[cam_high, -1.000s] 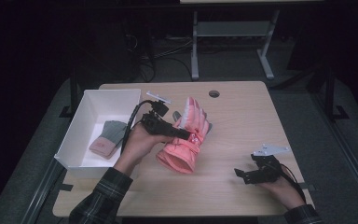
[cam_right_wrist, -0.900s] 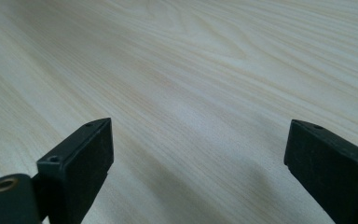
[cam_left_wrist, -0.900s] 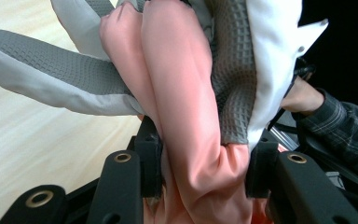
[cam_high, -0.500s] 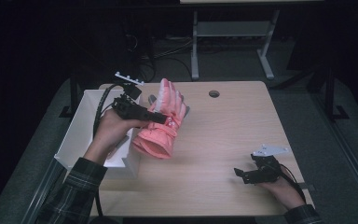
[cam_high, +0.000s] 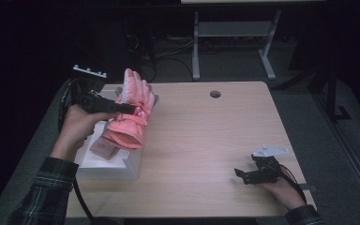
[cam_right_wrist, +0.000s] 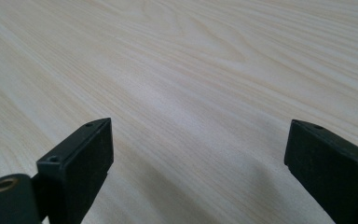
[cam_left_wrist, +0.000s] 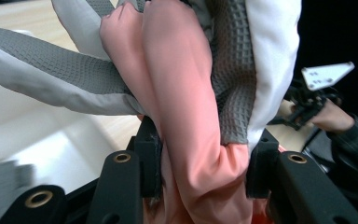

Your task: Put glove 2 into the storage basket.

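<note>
A salmon-pink winter glove (cam_high: 130,123) with grey and white fingers hangs in the air over the white bin (cam_high: 130,165) at the table's left side. My left gripper (cam_high: 138,111) is shut on it across its middle. In the left gripper view the two black pads (cam_left_wrist: 149,154) squeeze the pink fabric of the glove (cam_left_wrist: 191,107), its fingers spreading up and away. My right gripper (cam_high: 239,174) lies low on the wooden table (cam_high: 206,136) near the front right. In the right gripper view it (cam_right_wrist: 196,154) stands open with only bare wood between its jaws.
Inside the bin lies another pinkish item (cam_high: 104,149), partly hidden by the held glove. A round cable hole (cam_high: 215,94) sits near the table's far edge. A metal frame (cam_high: 229,42) stands on the dark floor behind. The other hand's gripper (cam_left_wrist: 317,88) is seen far off.
The left hand has carried the glove leftward and upward, from the middle of the table to above the white bin. The right gripper has stayed put.
</note>
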The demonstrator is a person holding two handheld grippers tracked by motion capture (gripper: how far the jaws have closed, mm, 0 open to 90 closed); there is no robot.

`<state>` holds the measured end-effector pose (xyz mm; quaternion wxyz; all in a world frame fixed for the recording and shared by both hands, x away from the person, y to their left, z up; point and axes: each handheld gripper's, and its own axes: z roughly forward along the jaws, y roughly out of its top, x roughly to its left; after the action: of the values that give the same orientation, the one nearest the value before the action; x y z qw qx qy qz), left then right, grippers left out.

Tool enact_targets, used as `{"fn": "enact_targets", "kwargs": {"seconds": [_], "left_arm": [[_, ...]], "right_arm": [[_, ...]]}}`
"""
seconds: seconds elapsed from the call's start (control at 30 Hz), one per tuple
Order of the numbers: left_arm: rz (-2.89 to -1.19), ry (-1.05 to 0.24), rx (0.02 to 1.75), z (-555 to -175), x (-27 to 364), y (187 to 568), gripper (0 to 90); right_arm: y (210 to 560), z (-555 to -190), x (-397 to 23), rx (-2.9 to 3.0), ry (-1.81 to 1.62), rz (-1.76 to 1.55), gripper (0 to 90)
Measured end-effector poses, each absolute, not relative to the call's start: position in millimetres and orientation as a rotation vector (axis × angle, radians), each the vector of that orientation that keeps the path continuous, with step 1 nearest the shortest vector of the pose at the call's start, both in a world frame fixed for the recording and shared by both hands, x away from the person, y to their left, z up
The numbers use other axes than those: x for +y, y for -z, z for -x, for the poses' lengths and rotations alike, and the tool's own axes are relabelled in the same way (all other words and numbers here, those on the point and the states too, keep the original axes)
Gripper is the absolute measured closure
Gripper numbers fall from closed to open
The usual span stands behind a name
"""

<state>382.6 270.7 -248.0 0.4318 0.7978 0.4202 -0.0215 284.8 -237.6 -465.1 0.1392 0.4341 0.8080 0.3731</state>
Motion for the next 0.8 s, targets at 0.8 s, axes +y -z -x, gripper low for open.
{"fn": "enact_targets", "kwargs": {"seconds": [0.8], "left_arm": [[-2.023,0.013,1.298,-413.2,327.3,336.2,56.8]], "right_arm": [[466.3,-285.9,-238.2,2.340,-1.070,-1.255,7.6]]}}
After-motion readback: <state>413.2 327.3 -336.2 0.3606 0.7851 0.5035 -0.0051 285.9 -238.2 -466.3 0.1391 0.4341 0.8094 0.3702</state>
